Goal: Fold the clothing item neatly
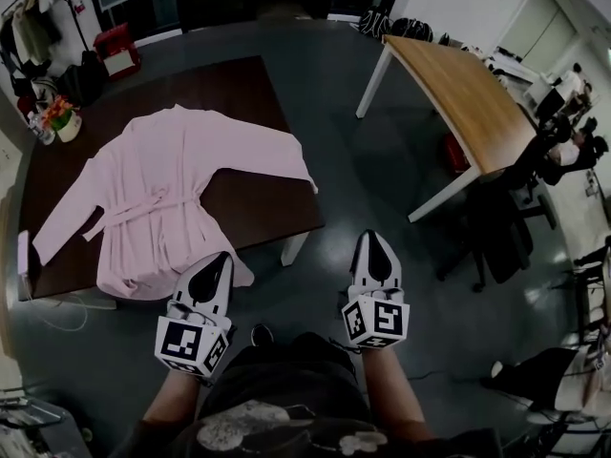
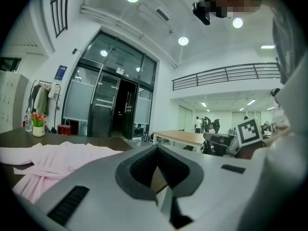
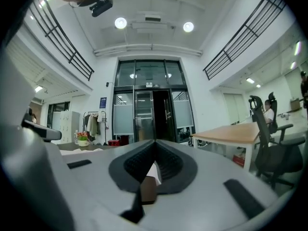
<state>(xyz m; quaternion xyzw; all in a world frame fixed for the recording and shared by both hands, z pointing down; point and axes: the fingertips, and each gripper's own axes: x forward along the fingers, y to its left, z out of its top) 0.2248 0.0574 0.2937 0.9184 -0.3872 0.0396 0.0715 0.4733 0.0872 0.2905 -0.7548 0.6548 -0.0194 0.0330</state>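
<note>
Nearest, at lower centre, the left tongs and right tongs — white, tapered, black-padded — were pressed together, empty. A soft pink belted robe lay flat, sleeves spread, on the dark rectangular counter, upper left — a pot there held flowers.

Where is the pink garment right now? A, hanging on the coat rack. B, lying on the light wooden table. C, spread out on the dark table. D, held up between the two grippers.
C: the pink garment lies spread out with its sleeves wide on the dark table, while the left gripper and right gripper are both shut and hold nothing.
</note>
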